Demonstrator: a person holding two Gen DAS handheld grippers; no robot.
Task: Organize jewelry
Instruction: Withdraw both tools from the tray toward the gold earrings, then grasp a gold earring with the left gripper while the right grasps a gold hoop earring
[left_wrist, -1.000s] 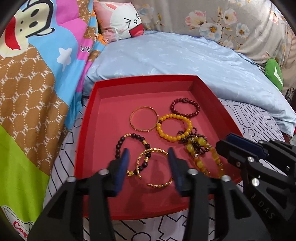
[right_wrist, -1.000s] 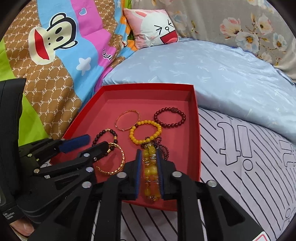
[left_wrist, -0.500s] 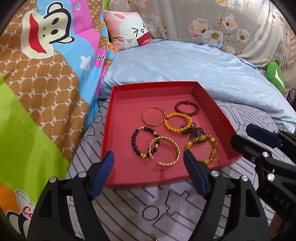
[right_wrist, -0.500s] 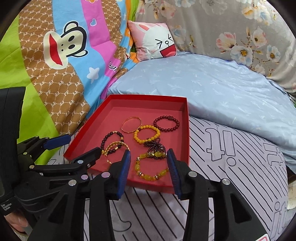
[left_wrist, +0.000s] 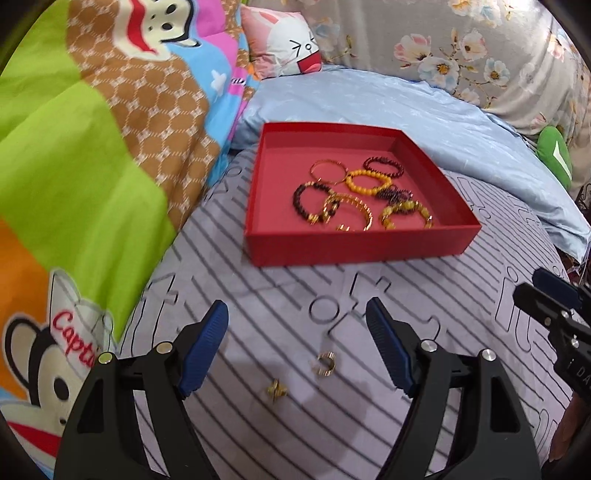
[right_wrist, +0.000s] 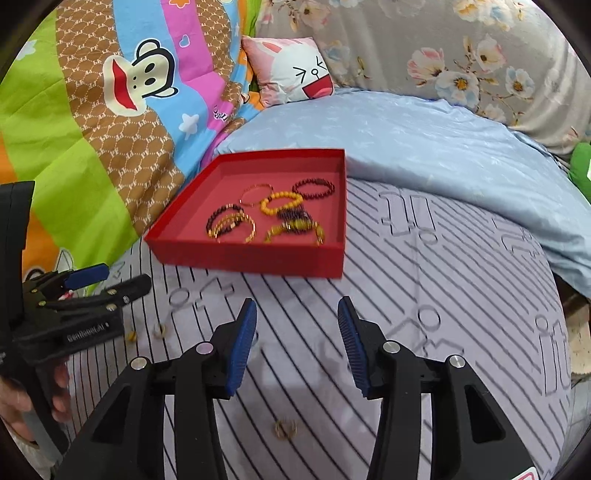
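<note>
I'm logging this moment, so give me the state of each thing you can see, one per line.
Left claw: open, empty, above the bedsheet.
Right claw: open, empty.
Red tray: lidless, on the striped bedsheet.
Bracelets: lying in the tray, some overlapping.
Gold rings: loose on the sheet, outside the tray.

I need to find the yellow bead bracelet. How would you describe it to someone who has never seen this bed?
On the striped bedsheet stands a shallow red tray holding several bracelets. Near the middle of the group, toward the far side, lies the yellow bead bracelet, between a thin plain gold bangle and a dark red bead bracelet. It alone is a full ring of round, opaque, bright yellow-orange beads.
</note>
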